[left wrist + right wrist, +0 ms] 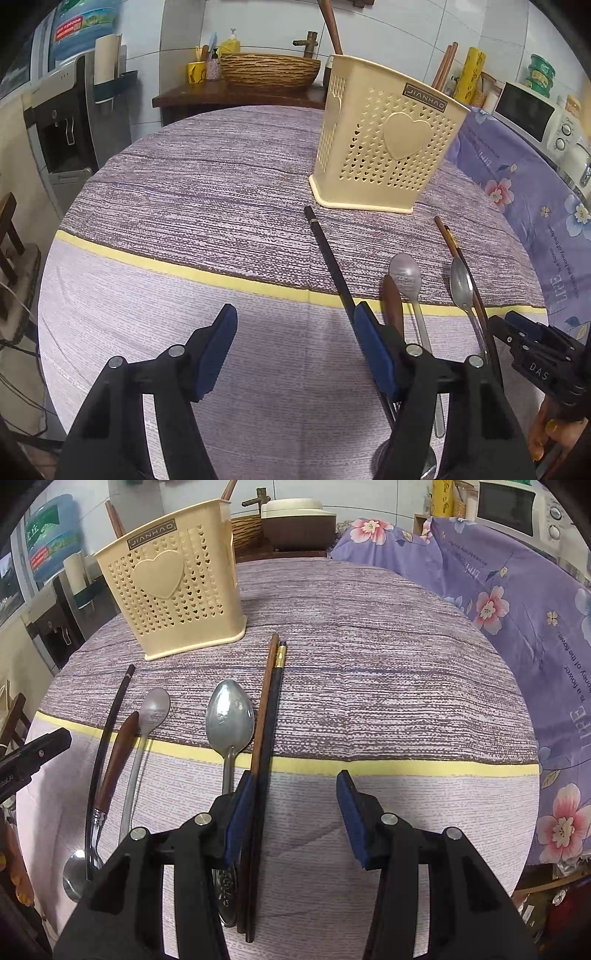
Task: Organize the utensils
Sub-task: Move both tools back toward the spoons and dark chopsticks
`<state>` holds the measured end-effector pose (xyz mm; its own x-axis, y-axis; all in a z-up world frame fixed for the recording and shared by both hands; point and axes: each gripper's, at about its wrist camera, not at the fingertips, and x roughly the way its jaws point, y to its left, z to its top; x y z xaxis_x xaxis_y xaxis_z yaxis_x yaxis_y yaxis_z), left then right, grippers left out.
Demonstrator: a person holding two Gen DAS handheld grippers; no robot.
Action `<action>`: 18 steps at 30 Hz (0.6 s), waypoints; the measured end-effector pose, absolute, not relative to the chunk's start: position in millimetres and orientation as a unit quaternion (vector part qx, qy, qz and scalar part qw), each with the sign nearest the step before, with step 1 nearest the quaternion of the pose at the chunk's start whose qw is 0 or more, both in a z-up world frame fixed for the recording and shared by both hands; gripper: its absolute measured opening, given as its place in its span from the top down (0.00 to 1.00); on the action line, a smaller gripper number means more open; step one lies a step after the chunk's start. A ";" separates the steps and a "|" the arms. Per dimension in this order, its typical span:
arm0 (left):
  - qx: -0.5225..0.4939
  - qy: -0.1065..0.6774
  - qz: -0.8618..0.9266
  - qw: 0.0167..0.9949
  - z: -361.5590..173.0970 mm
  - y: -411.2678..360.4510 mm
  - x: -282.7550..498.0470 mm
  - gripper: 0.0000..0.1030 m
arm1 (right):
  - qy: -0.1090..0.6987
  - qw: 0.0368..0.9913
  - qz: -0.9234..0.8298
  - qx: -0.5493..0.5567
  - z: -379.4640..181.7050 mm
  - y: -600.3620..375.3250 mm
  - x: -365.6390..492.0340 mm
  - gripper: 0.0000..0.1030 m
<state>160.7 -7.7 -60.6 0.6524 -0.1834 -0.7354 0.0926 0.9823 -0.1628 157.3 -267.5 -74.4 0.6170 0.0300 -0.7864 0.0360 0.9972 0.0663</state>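
Both claws wide open and holding nothing; left claw (pixel 295 332) low over the striped lilac cloth of the round worktop (pixel 184 206), right claw (pixel 295 801) the same.

Ahead of both, upright and apart from the loose pieces, the cream perforated plastic utensil holder with a heart (pixel 173 587), some wooden sticks already inside.

Just beside the left pad of the right claw, touching each other: a brown wooden chopstick (pixel 263 709) and a black chopstick with a gold band (pixel 272 716); further left a steel spoon (pixel 229 716), a translucent grey plastic spoon (pixel 147 723), a wooden-handled metal spoon (pixel 110 768) and a long black chopstick (pixel 107 731).

Risks, as a judgement: closing here likely to catch both touching chopsticks, or to pinch only one and roll the other away; thin round sticks apt to slip or swing in flat pads; long pieces may strike the holder rim and tip the light holder; the two claws near each other, so a collision possible.
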 end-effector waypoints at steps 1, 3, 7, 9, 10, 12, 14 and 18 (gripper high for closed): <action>-0.055 0.410 -0.077 0.907 -60.7 -8.3 160.5 0.36 | 0.439 0.898 -0.005 0.037 -74.1 -267.1 157.8 0.55; -0.054 0.410 -0.078 0.907 -61.0 -10.1 159.8 0.36 | 0.441 0.896 -0.016 0.039 -74.2 -269.2 158.3 0.55; -0.051 0.410 -0.079 0.907 -61.1 -10.3 158.3 0.36 | 0.435 0.898 -0.068 -0.006 -70.6 -268.1 156.0 0.55; -0.050 0.410 -0.078 0.907 -61.3 -8.5 157.9 0.36 | 0.430 0.899 -0.080 -0.007 -68.6 -275.1 153.4 0.55; -0.051 0.410 -0.076 0.907 -61.2 -7.3 158.5 0.36 | 0.431 0.899 -0.080 0.007 -68.2 -279.7 152.4 0.55; -0.053 0.411 -0.074 0.907 -60.5 -5.7 160.7 0.36 | 0.429 0.901 -0.064 0.019 -67.6 -281.9 151.6 0.55; -0.054 0.410 -0.075 0.907 -58.9 -6.9 162.8 0.36 | 0.427 0.902 -0.052 0.030 -66.6 -281.8 151.8 0.55; -0.054 0.415 -0.087 0.904 -56.8 -17.0 171.0 0.42 | 0.427 0.902 -0.041 0.052 -67.2 -282.1 155.6 0.55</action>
